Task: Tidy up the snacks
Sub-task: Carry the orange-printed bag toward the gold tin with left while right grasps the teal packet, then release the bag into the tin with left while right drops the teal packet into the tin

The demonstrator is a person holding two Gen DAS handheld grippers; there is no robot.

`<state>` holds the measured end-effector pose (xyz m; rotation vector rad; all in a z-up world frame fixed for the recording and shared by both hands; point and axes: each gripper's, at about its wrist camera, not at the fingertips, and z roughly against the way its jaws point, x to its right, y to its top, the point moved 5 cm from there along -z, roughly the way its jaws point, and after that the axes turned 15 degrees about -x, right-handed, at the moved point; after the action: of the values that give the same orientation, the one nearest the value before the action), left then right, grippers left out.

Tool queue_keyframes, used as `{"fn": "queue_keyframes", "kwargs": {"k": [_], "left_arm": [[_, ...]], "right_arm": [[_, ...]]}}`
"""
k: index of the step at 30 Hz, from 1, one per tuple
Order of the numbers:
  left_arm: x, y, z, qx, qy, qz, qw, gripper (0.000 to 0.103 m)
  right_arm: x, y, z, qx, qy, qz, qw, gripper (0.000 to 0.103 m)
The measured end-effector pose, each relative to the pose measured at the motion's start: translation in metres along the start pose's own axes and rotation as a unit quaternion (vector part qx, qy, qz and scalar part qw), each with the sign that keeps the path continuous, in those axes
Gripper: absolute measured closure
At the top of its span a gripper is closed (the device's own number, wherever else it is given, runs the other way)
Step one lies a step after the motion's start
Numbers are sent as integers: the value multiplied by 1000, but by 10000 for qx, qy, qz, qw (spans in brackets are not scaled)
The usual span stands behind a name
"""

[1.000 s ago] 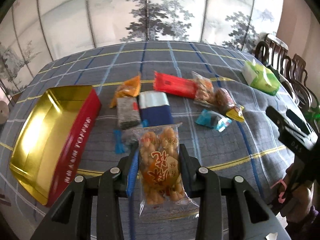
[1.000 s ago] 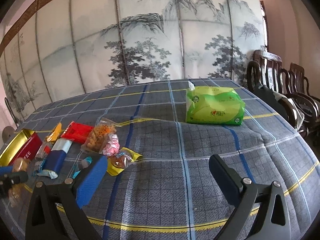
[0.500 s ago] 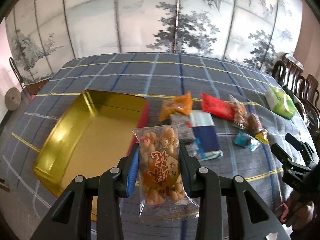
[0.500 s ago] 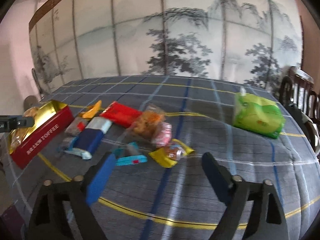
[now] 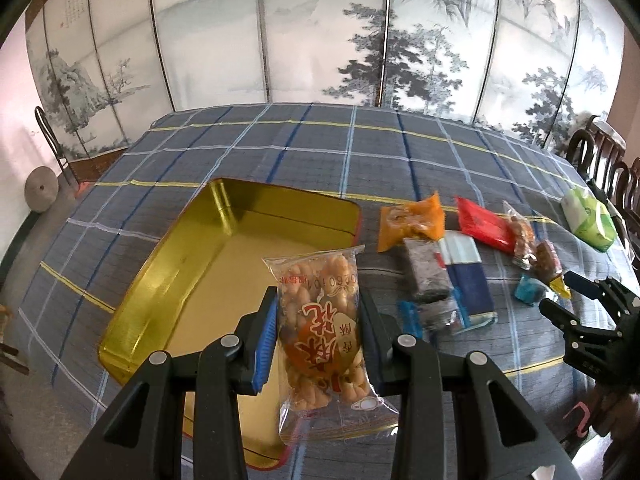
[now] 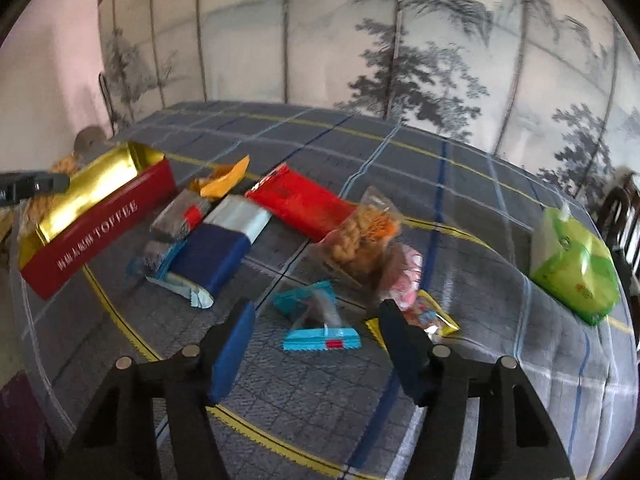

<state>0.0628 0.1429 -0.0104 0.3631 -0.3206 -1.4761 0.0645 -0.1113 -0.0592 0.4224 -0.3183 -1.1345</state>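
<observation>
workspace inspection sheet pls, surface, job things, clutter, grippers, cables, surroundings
surface: round table under a blue-grey plaid cloth.
job's things: open gold tin with red sides, nothing seen inside; loose packets beside it, among them an orange packet, a red packet, a navy and silver packet and a teal packet.
clutter: green tissue pack near the far right edge.
grippers: left gripper shut on a clear bag of twisted snacks, held over the tin's near corner; right gripper open, jaws have just been closing, nothing gripped, the teal packet seen between its fingers.
cables: nothing seen.
surroundings: painted folding screen behind; dark wooden chairs at right.
</observation>
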Motion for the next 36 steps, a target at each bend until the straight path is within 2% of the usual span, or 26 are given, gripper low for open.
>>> {"fn": "queue_keyframes", "kwargs": {"k": [1, 2, 4, 11, 17, 18, 20, 24, 30, 36], "left_arm": [[-3, 1, -2, -25, 2, 9, 10000, 69], [-5, 1, -3, -40, 1, 20, 10000, 69], [-10, 1, -6, -90, -17, 57, 9999, 69], [-22, 5, -14, -150, 5, 94, 9998, 69], [-32, 12, -22, -255, -4, 69, 9997, 69], [-34, 13, -24, -268, -6, 64, 9996, 69], [-36, 18, -27, -307, -24, -5, 9995, 69], [-46, 30, -39, -398, -54, -46, 9992, 69], [-67, 46, -65, -565, 277, -86, 9980, 69], [-83, 57, -82, -657, 370, -15, 9972, 69]], "right_arm": [[-3, 2, -4, -93, -2, 98, 9999, 40], [-4, 4, -7, -152, 12, 156, 9998, 48], [-7, 7, -17, -356, 33, 282, 9990, 54], [-3, 12, -35, -714, -18, 340, 9969, 54], [-1, 12, -42, -892, 204, 206, 9956, 56], [-1, 12, -42, -899, 236, 174, 9955, 61], [-3, 11, -41, -887, 221, 197, 9956, 62], [-8, 5, -37, -782, 243, 119, 9966, 63], [-22, -11, -26, -569, 403, -99, 9975, 64], [-16, -11, -18, -301, 375, -312, 9984, 64]]}}
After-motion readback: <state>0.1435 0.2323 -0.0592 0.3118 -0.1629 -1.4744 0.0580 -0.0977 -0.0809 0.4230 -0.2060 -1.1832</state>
